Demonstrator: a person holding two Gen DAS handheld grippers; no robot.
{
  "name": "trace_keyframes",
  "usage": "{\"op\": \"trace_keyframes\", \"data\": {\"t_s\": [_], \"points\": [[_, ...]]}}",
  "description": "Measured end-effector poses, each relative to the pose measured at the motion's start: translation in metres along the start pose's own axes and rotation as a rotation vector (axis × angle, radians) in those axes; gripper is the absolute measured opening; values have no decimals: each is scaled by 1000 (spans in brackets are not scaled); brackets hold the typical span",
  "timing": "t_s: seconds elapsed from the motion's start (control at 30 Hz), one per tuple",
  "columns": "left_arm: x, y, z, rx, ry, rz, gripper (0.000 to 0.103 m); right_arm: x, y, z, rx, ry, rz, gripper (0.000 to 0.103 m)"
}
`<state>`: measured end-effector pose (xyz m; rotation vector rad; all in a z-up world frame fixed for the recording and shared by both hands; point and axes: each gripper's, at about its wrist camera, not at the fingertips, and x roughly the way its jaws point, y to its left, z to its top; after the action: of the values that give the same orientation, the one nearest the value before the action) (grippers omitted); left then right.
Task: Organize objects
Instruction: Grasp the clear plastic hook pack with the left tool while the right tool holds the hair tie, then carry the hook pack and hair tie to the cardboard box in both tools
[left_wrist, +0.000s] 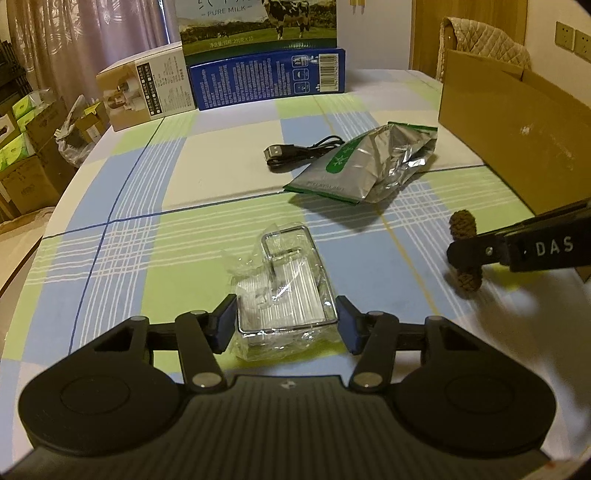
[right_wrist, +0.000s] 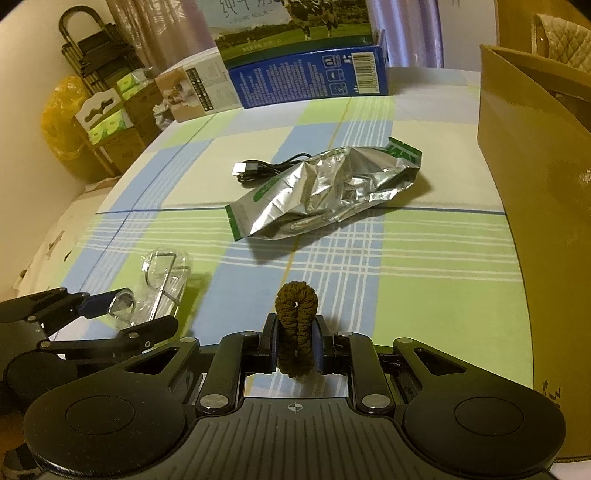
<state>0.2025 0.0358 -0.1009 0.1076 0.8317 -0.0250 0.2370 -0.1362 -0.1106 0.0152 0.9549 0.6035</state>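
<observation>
Two risks show: the left gripper (left_wrist: 286, 325), pads flanking the crinkly-wrapped clear box (left_wrist: 286, 295) low-centre, may slip on plastic, while the right gripper (right_wrist: 296, 345), clamped on the brown hair tie (right_wrist: 297, 325), could snag it.

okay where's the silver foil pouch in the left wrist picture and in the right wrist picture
Left wrist view: the silver foil pouch lies right of centre in the upper half, past the wrapped clear box.
Right wrist view: the pouch lies near the centre, ahead of the brown hair tie.
Shared landmark: the black USB cable, touching the pouch's far left side.
</observation>
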Motion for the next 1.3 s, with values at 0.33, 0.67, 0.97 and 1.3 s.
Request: {"op": "trace_keyframes", "data": {"t_s": [0.33,0.67,0.97,1.3], "points": [[-20,-4,9,-35,-13,-62,51,-23,6,-18,31,-36,-15,15],[-75,-22,12,-68,-56,-92,51,-93,6,-32,119,-116,25,15],[-122,-42,7,-78,-86,-119,51,-140,17,-44,83,-147,14,15],[-154,-75,7,-35,-110,-180,51,-183,12,-54,65,-196,-37,15]]}}
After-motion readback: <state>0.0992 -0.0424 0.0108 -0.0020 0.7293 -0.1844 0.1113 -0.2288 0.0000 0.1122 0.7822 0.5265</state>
